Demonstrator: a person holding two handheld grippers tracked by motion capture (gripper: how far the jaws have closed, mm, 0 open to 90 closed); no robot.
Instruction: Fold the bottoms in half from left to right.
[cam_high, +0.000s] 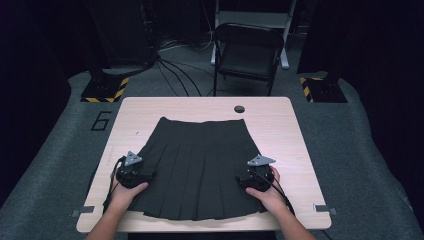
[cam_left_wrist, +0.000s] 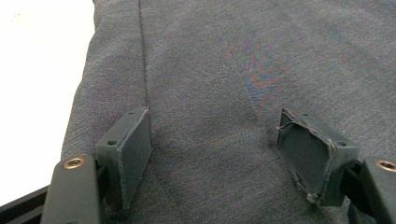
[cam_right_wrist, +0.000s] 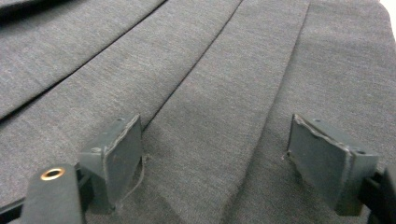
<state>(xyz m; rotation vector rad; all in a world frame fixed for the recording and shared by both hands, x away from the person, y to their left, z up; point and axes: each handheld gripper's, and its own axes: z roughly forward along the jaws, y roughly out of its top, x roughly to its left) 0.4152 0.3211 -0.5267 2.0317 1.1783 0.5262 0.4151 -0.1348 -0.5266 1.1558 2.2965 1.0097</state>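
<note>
I am resting both the left gripper (cam_high: 131, 172) and right gripper (cam_high: 257, 172), jaws spread and grasping nothing, on the dark pleated skirt (cam_high: 197, 167) at the frame's lower centre.

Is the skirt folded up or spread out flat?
Spread out flat: the skirt lies open on the table, waistband far, pleats fanning toward the hem.

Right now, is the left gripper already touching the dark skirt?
Cannot tell. In the left gripper view, the left gripper stands open just over the skirt, but neither contact nor a gap shows plainly.
</note>
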